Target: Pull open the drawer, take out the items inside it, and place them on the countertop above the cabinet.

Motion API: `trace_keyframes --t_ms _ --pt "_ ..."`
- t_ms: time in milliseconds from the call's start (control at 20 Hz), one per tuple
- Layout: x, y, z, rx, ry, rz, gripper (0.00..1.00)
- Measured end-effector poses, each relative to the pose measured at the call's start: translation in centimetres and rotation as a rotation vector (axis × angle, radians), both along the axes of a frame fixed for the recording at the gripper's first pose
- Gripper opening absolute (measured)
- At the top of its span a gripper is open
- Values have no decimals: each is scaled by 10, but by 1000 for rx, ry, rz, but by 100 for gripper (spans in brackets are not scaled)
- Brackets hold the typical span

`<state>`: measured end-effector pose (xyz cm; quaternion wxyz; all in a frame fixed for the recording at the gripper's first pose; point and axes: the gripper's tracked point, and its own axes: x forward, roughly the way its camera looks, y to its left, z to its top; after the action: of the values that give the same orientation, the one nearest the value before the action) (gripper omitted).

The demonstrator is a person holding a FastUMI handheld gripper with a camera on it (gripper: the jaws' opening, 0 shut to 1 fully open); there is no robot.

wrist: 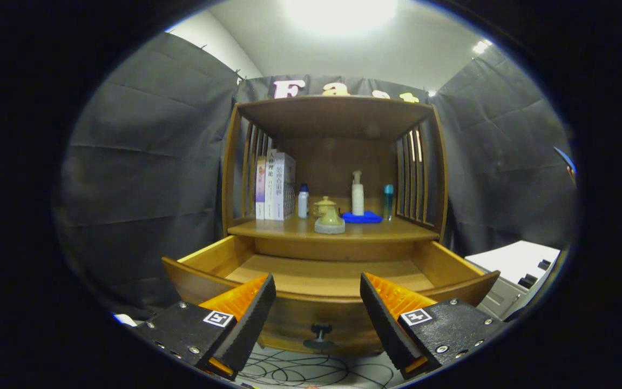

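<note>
Drawer (pixel 322 278) stands pulled out toward you, just ahead of your tongs (pixel 317 308), at the foot of the wooden cabinet (pixel 335 116). Its bare wooden floor shows between the side walls, and I can make out nothing lying on the part you can see; the near strip behind the front panel is hidden. A dark knob (pixel 319 334) sits on the curved front, at 6 o'clock from the drawer floor and between your fingers.

Above it, at 12 o'clock from the drawer, the tabletop (pixel 289 229) carries a row of things. Books (pixel 276 186) stand upright at its 9 o'clock end, against the slatted side. Just beside them is a small white bottle (pixel 303 201) with a blue cap. Near the middle a tan lidded jar (pixel 324 206) stands close behind a pale green vase (pixel 330 221), which sits nearest the front edge. At 3 o'clock from those, a white pump bottle (pixel 357 193) rises over a blue cloth (pixel 362 218), and a teal bottle (pixel 388 201) stands beside the right-hand slats.

Your tongs are released, fingers spread wide and gripping nothing, one to each side of the knob and short of the drawer front.

Loose cables (pixel 300 370) curl on the floor under the drawer. A white box (pixel 511 262) lies off at 3 o'clock, well apart from the cabinet.
</note>
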<state>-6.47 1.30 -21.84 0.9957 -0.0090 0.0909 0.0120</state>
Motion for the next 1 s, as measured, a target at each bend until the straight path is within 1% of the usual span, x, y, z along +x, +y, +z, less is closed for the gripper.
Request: trace_keyframes --t_ms 200,350,600,750,800,1000 --pt "-4 -4 -24 -17 32 -38 97" --pt "1 -6 -47 -30 65 -62 96" --pt "8 -25 -78 -70 111 -122 96" --pt "2 -26 -85 -44 133 -127 95" --pt "6 -25 -84 -48 125 -125 95" --pt "10 -25 -78 2 109 -126 95"
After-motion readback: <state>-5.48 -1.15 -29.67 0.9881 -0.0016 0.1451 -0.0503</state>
